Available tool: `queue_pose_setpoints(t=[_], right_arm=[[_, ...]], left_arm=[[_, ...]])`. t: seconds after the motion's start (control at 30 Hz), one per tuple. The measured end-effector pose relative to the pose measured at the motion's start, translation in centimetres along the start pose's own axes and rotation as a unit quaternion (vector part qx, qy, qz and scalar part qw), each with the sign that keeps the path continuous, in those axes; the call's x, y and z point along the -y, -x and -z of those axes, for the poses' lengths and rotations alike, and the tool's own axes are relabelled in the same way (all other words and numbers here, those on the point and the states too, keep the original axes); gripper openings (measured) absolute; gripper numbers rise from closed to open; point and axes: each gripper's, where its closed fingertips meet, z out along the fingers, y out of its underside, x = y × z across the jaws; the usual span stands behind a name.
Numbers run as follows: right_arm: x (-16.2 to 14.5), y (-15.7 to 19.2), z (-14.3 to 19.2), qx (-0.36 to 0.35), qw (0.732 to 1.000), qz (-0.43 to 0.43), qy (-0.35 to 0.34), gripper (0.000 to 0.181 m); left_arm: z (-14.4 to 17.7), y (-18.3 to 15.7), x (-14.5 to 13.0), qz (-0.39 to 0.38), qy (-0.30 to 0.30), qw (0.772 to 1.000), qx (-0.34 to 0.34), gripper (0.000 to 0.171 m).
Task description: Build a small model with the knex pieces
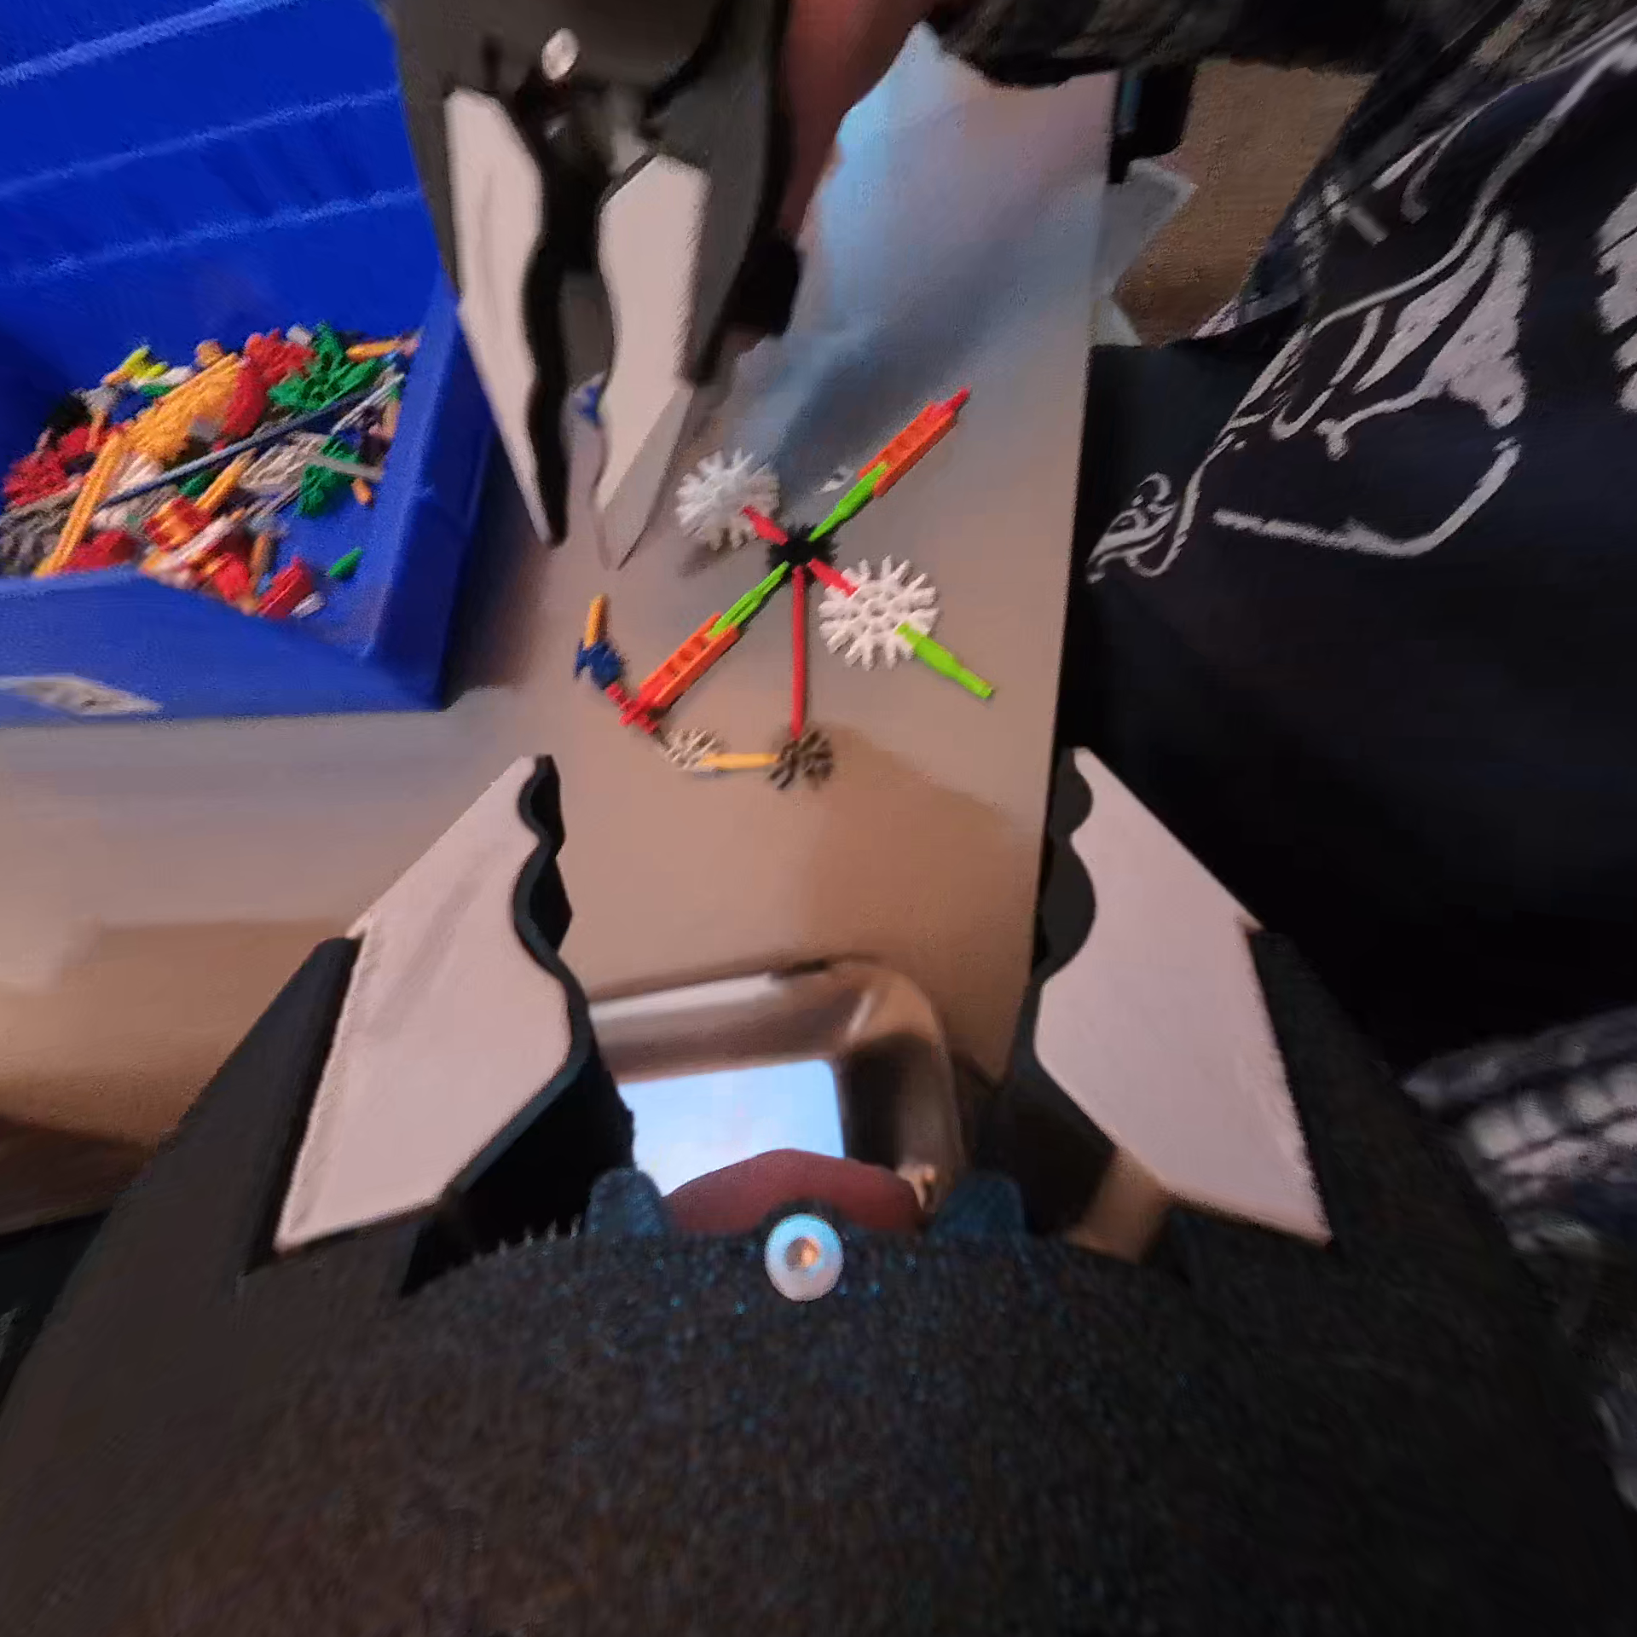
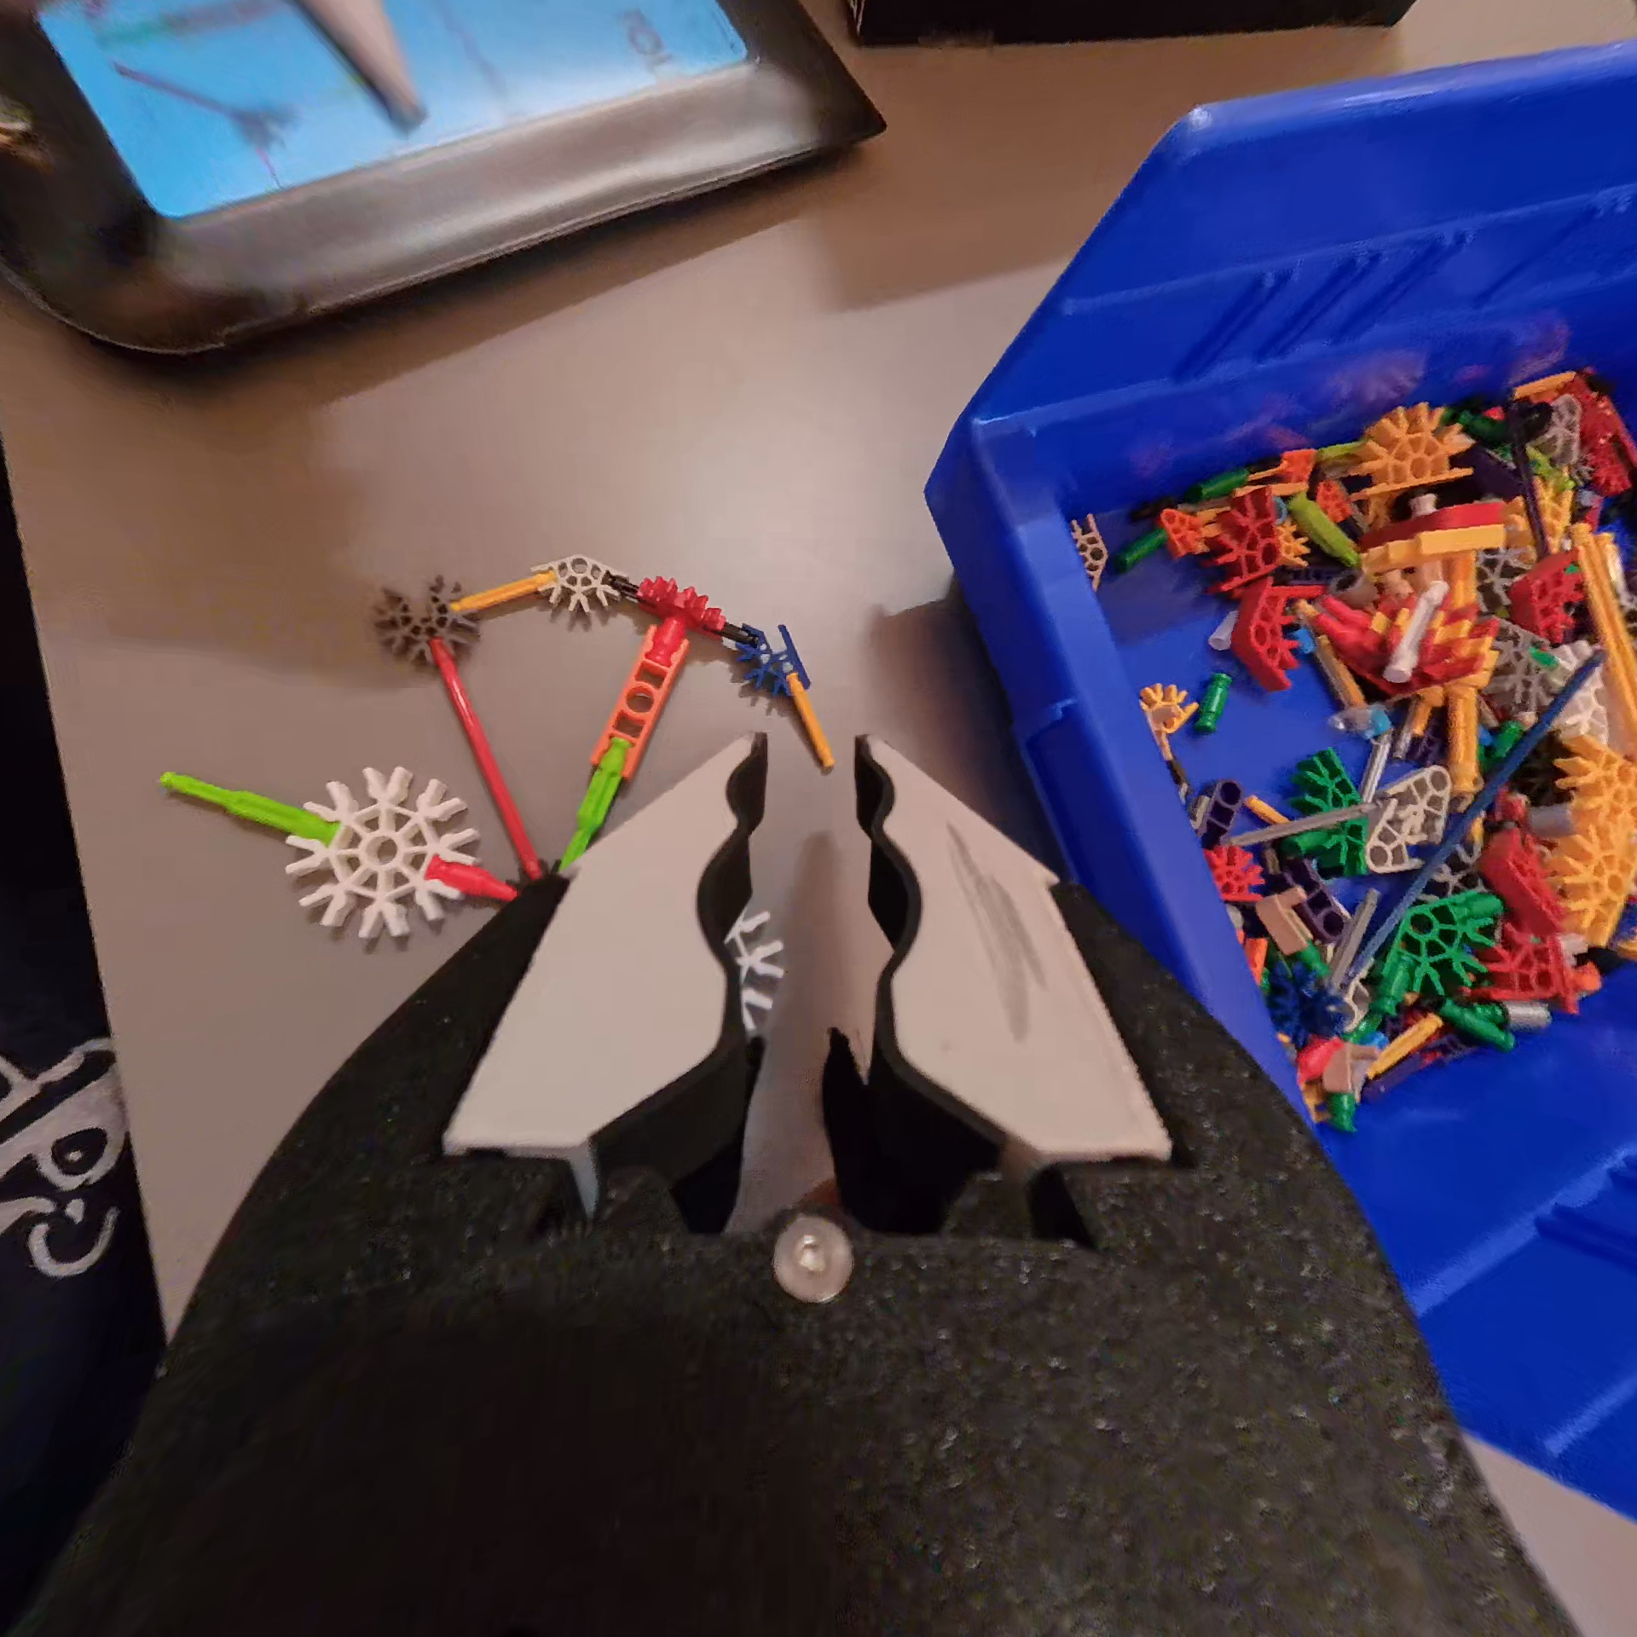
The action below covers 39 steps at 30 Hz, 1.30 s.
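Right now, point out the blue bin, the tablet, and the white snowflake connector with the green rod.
blue bin [image 2: 1107, 372]: right wrist view, near wall.
tablet [image 2: 496, 199]: right wrist view, dark frame.
white snowflake connector [image 2: 383, 850]: right wrist view, hub.

Grey table [image 2: 709, 425] bears blue bin [image 2: 1152, 372], rod-and-connector toy [image 2: 638, 700], tablet [image 2: 461, 204]

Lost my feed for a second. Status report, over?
Left gripper open, empty, above grey table. Right gripper narrowly open, empty, over flat multicoloured rod-and-connector toy assembly. Blue plastic parts bin alongside.
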Motion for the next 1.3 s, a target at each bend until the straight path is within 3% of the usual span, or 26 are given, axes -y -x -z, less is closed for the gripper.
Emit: queue_pose_setpoints(t=[0.27,0.37,0.53,0.7,0.8,0.9,1.13,1.3], right_arm=[[-0.8,0.1,-2.7,0.033,0.998,0.016,0.042,0.018],[-0.8,0.0,-2.9,0.033,0.998,0.016,0.044,0.005],[-1.0,-0.1,-2.8,0.037,0.997,-0.005,0.063,0.003],[-1.6,-0.4,-2.3,0.039,0.994,-0.058,0.084,0.003],[-1.9,-0.5,-1.2,0.055,0.992,-0.074,0.082,0.023],[-1.5,-1.4,0.7,0.049,0.993,-0.094,0.055,0.022],[-2.0,1.3,1.9,0.064,0.996,-0.04,0.053,0.022],[-2.8,2.9,1.7,0.087,0.994,-0.039,0.053,0.0]], left_arm=[[-3.7,-3.0,1.0,-0.018,0.026,0.999,-0.023,0.112],[-4.7,-3.4,1.0,-0.013,0.039,0.999,-0.027,0.111],[-6.6,-4.6,1.5,-0.011,0.061,0.997,-0.034,0.112],[-7.7,-5.8,2.0,-0.018,0.059,0.997,-0.038,0.112],[-7.9,-6.1,2.0,-0.007,0.059,0.997,-0.043,0.112],[-8.0,-6.3,2.0,-0.007,0.058,0.997,-0.044,0.11],[-8.8,-6.0,2.3,0.005,0.051,0.998,-0.028,0.11],[-9.2,-6.0,2.3,0.015,0.045,0.999,-0.022,0.109]])
